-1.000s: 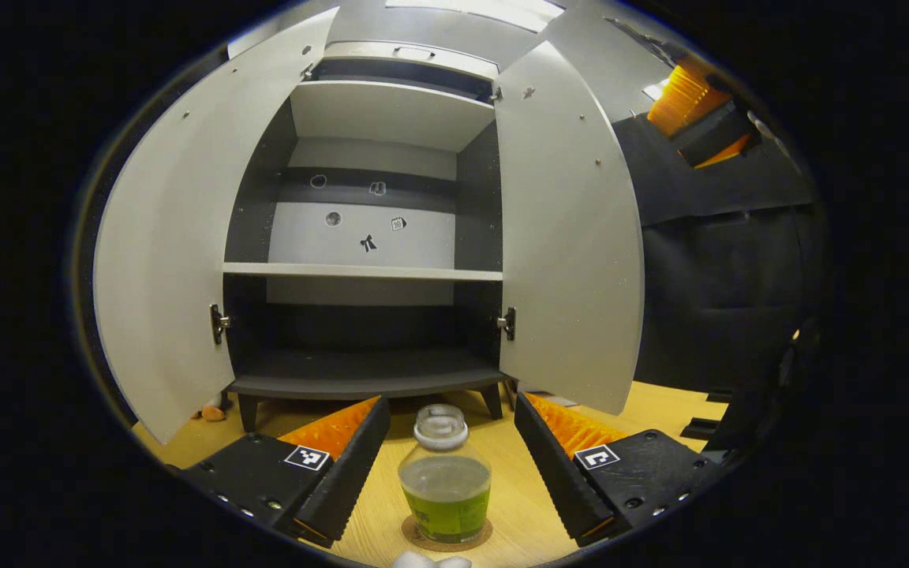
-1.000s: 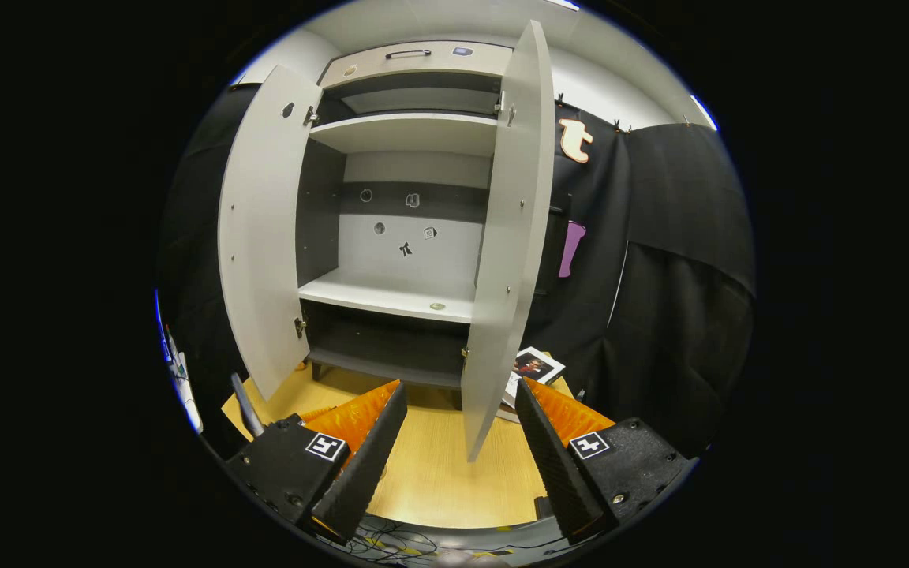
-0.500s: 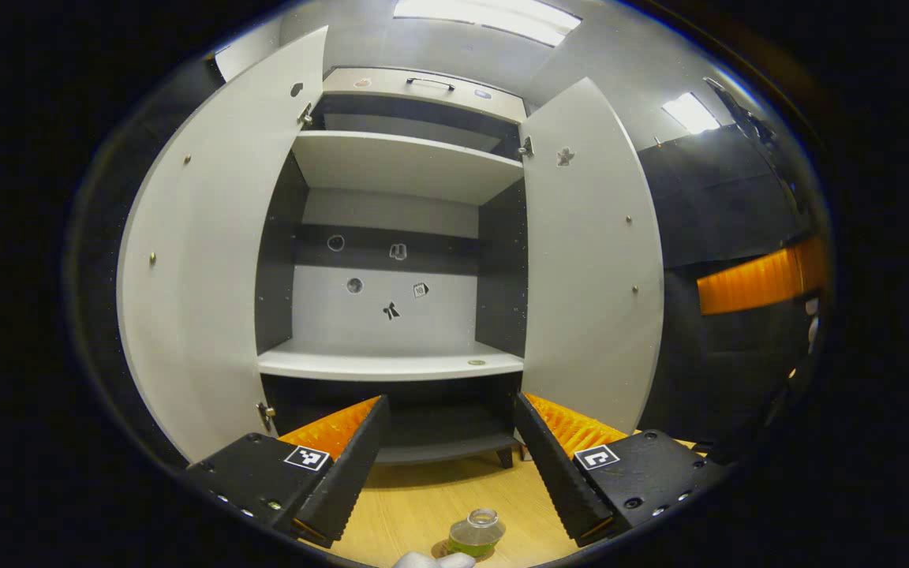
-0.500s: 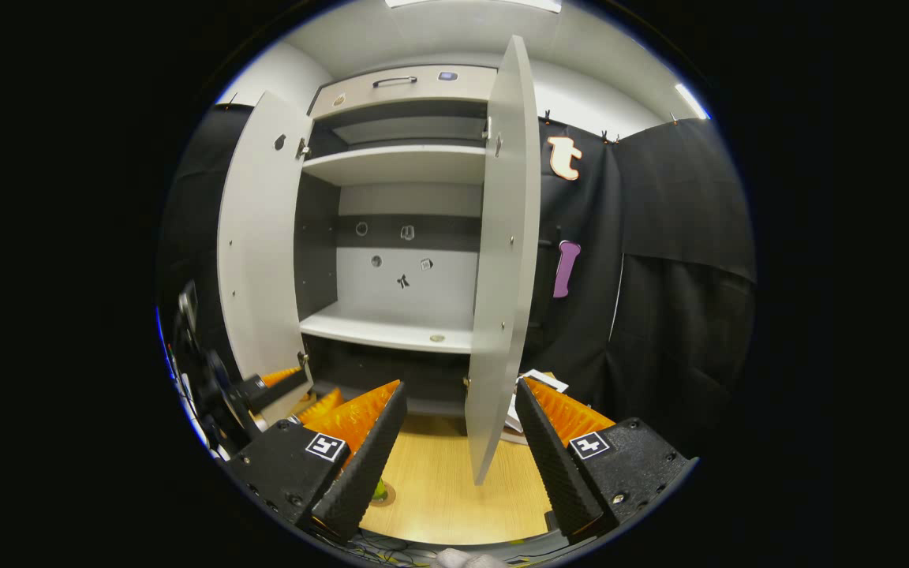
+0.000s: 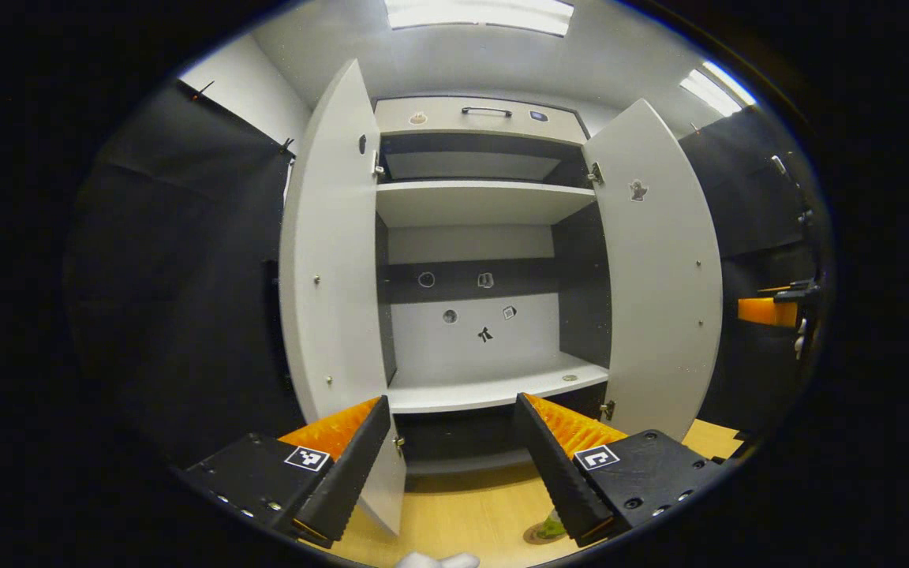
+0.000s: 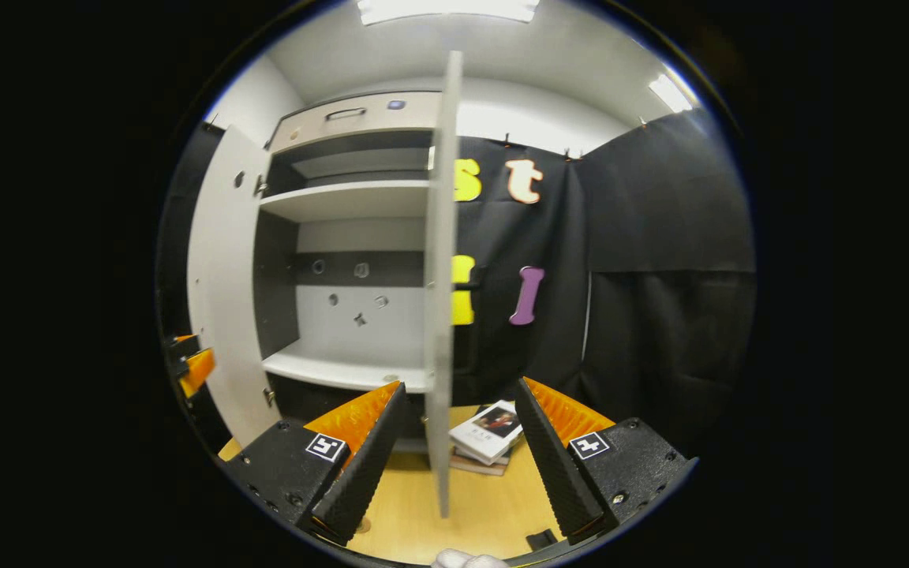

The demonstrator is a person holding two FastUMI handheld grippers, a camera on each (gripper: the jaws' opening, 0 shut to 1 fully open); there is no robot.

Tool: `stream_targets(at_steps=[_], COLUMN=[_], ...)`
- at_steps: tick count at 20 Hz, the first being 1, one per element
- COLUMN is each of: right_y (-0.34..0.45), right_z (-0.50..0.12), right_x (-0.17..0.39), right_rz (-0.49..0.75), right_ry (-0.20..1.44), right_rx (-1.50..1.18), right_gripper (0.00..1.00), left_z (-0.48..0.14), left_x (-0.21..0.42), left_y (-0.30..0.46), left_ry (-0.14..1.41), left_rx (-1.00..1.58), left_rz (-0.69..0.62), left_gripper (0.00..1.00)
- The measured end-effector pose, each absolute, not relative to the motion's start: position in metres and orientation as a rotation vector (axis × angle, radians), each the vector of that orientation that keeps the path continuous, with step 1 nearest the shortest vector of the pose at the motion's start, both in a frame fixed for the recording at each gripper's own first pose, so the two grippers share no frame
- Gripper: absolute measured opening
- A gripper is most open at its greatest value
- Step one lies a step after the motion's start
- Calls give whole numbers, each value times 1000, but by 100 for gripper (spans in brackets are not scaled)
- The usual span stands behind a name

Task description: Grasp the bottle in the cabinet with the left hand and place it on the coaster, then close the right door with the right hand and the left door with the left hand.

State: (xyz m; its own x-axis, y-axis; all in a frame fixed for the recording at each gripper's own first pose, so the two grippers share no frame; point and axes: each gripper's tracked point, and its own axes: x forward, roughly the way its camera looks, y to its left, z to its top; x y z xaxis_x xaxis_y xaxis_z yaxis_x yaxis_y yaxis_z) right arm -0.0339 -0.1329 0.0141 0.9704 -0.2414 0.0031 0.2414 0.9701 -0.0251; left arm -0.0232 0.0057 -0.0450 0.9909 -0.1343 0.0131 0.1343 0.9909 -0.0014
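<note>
Bottle (image 5: 553,524) sits low at five o'clock on its coaster (image 5: 540,536) while the empty, wide-open right gripper (image 6: 454,442) faces the edge-on right door (image 6: 440,315) at twelve o'clock, left gripper (image 5: 454,450) likewise agape.

A light wooden tabletop (image 6: 470,505) spreads across the lower part of the right gripper view. On it lies a small stack of books (image 6: 486,434), the top one with a white cover bearing a picture, resting flat and turned at an angle. A small black block (image 6: 540,539) sits on the tabletop nearer the camera than the books. Long bright ceiling light panels (image 5: 478,13) glow overhead, well above the tabletop, on a grey-white ceiling.
</note>
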Motion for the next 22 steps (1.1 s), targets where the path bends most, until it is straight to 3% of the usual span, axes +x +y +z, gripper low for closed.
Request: stream_targets(at_steps=[6, 13, 15, 22], right_y=[-203, -192, -186, -173], right_z=[40, 53, 55, 49], right_x=[0, 46, 50, 56], right_rz=[-324, -129, -46, 128], right_ry=[-32, -25, -11, 89], right_rx=[4, 32, 12, 85], right_gripper=[85, 85, 81, 81], left_z=[-59, -41, -33, -15], left_x=[-65, -77, -77, -77], left_y=[35, -5, -14, -34], left_ry=[30, 21, 24, 46], left_rx=[-35, -70, -92, -97], left_rz=[-62, -41, -22, 76], left_gripper=[96, 96, 96, 97])
